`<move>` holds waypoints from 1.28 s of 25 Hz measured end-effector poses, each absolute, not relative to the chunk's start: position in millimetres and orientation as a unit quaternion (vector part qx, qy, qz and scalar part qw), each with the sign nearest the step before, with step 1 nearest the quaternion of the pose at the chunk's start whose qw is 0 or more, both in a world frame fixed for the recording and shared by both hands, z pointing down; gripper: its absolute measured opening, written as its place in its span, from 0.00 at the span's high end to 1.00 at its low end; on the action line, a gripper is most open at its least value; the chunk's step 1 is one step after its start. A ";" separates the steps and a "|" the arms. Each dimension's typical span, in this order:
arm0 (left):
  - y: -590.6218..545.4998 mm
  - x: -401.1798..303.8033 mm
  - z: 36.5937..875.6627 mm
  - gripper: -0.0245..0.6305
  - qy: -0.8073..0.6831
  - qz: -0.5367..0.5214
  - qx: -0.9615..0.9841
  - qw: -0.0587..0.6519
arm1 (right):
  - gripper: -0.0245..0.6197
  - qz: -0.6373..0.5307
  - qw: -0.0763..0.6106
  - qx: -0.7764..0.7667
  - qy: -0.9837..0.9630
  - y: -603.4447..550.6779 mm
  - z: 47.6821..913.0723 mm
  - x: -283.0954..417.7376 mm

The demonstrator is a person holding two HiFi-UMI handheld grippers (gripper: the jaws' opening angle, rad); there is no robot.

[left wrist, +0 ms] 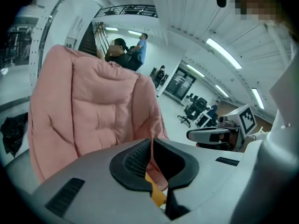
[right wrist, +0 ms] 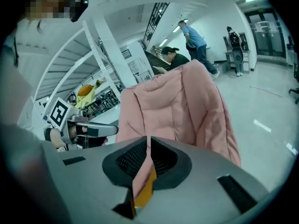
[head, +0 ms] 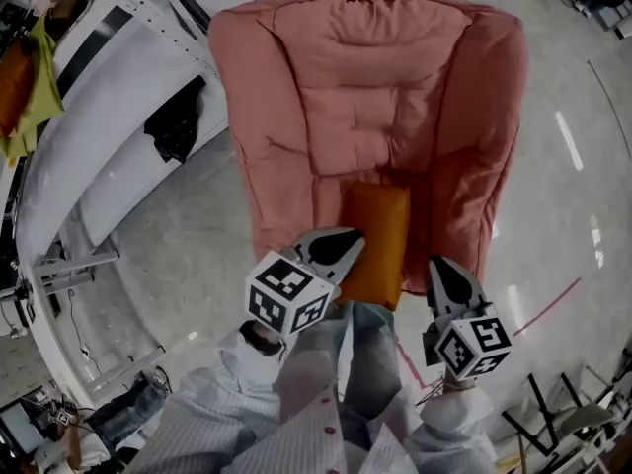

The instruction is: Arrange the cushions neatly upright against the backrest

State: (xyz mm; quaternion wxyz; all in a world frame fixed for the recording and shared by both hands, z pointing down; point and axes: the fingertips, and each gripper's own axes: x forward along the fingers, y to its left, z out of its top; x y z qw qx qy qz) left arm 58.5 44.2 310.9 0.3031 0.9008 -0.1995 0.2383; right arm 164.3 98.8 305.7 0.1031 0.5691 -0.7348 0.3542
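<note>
Left tongs (head: 348,244) and right tongs (head: 440,271) hover at the front edge of the pink chair (head: 484,146), each pressed together with nothing pinched. Orange cushion (head: 376,235) lies flat on the chair's seat, its far end at the foot of the backrest (head: 375,67), its near end between both tongs, just beside the left one

orange cushion (head: 375,243), pink chair (head: 365,77)

Off to the side I see a black cloth (head: 176,126) lying on a white curved panel (head: 104,97), a yellow-green cloth (head: 35,92) further off, a red line (head: 548,304) running across the glossy grey floor (head: 563,205), and people (right wrist: 196,43) standing near a staircase (right wrist: 156,15).
</note>
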 end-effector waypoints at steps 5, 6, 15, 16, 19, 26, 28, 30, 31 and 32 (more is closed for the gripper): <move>45.4 48.8 384.9 0.94 -0.204 0.283 0.879 0.324 | 0.94 0.400 0.104 0.568 -0.712 93.3 370.5 176.4; 46.3 45.7 401.0 0.94 -0.207 0.294 0.874 0.327 | 0.94 0.408 0.106 0.566 -0.709 93.8 383.5 176.2; 56.8 48.8 514.4 0.84 -0.209 0.312 0.848 0.375 | 0.94 0.452 0.124 0.558 -0.685 103.0 503.7 168.2; 57.1 48.1 520.1 0.83 -0.208 0.311 0.844 0.384 | 0.94 0.457 0.128 0.559 -0.680 102.8 509.6 166.8; 55.5 44.7 539.5 0.76 -0.206 0.312 0.830 0.413 | 0.91 0.474 0.141 0.558 -0.667 100.5 528.7 165.4; 72.4 35.4 589.6 0.62 -0.205 0.330 0.799 0.458 | 0.73 0.516 0.151 0.535 -0.652 117.3 575.1 171.5; 76.5 30.6 597.5 0.58 -0.200 0.334 0.794 0.467 | 0.68 0.522 0.152 0.532 -0.649 118.3 583.0 169.4; 77.4 28.7 601.7 0.53 -0.193 0.331 0.793 0.473 | 0.67 0.529 0.154 0.526 -0.648 117.1 589.6 165.1; 78.5 28.9 603.2 0.51 -0.188 0.330 0.793 0.476 | 0.66 0.534 0.156 0.522 -0.647 117.1 592.8 162.8; 80.4 29.7 604.6 0.50 -0.182 0.331 0.793 0.478 | 0.65 0.539 0.158 0.517 -0.646 117.3 595.8 160.8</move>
